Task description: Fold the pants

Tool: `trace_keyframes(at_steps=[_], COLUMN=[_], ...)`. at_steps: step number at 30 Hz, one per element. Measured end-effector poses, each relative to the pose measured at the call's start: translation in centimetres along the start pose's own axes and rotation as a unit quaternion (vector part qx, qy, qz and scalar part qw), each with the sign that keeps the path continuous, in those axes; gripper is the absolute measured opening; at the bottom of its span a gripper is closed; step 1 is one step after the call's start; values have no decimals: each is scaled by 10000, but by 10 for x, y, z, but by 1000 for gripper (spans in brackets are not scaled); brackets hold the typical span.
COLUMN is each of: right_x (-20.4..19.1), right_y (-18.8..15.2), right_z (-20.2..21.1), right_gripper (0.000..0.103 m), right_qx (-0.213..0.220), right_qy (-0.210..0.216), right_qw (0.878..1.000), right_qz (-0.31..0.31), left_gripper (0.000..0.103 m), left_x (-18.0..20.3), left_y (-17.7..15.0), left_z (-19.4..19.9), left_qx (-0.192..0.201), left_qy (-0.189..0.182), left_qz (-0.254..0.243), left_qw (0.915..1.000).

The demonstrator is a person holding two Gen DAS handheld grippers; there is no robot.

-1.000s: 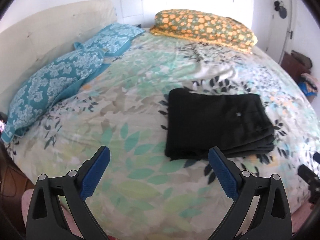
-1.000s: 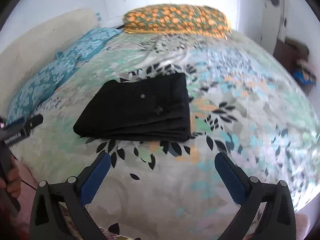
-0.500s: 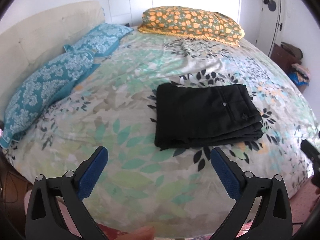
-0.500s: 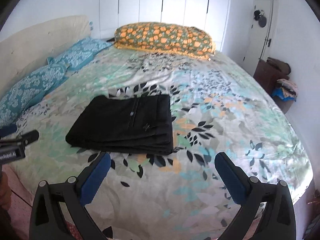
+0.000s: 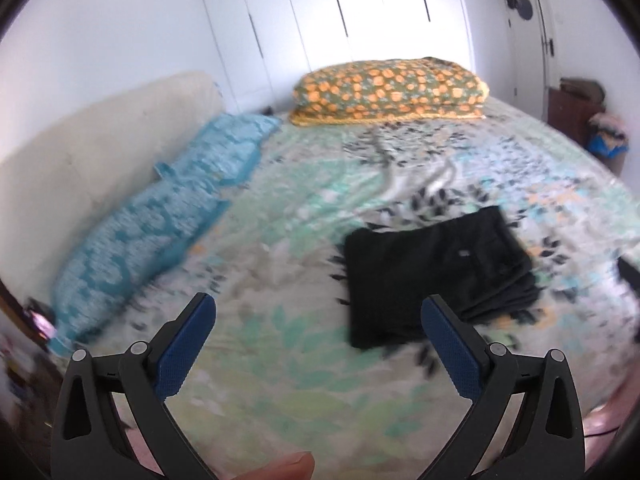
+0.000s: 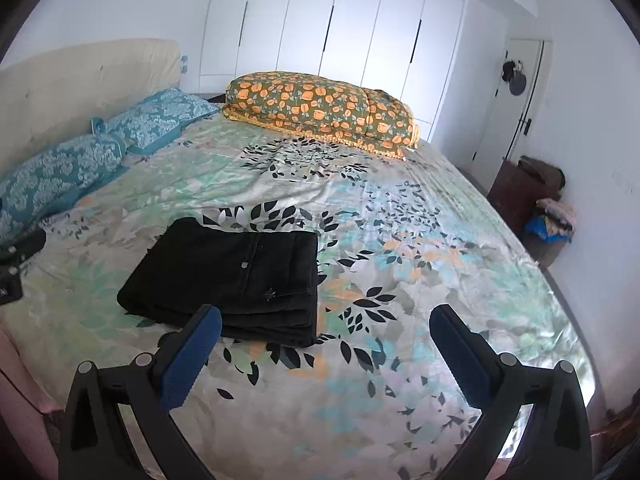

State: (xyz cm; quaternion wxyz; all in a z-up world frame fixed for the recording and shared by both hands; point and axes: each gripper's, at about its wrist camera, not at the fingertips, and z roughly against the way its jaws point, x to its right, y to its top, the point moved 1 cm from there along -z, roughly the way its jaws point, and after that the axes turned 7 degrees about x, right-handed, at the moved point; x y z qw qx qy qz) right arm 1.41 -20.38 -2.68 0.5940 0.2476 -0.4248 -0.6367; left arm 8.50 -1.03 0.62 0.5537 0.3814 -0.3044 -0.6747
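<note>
The black pants (image 6: 236,276) lie folded into a flat rectangular stack on the leaf-print bedspread (image 6: 420,248). They also show in the blurred left wrist view (image 5: 432,268), right of centre. My left gripper (image 5: 318,316) is open and empty, held above the bed's near edge, apart from the pants. My right gripper (image 6: 326,328) is open and empty, above the bed, with the pants just beyond its left finger. Part of the left gripper (image 6: 16,256) shows at the left edge of the right wrist view.
Two teal patterned pillows (image 6: 80,160) lie along the cream headboard (image 6: 72,76) at the left. An orange-flowered pillow (image 6: 324,108) lies at the far side. White wardrobe doors (image 6: 340,20) stand behind. A dark cabinet (image 6: 524,188) and clothes pile (image 6: 554,220) stand at the right.
Both grippers have pulled back and tilted up from the bed, staying open. The pants have not moved. The left wrist view is now blurred by motion.
</note>
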Motion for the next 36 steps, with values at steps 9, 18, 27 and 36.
trace_keyframes(at_steps=[9,18,27,36], right_x=[-31,-32,-32,-33], right_y=[-12,-20,-23,-24], right_z=[3,-4,-6,-7], right_gripper=[103,103,103,103], right_qx=[-158,-336,-377,-388], right_qy=[222,203,217,230], right_qw=[9995,9992,9990,9990], right_qz=[182,95,80,70], left_gripper=[103,102,102,102], left_x=[0,-3,3,0], left_y=[-28,-36,-39,-40], left_z=[-16,-19,-21,-21], left_qx=[-755,-844,-920,-942], left_qy=[-500,-261,-363,-431], left_qz=[510,544,451,538], left_qw=[9946,9946,9941,9932])
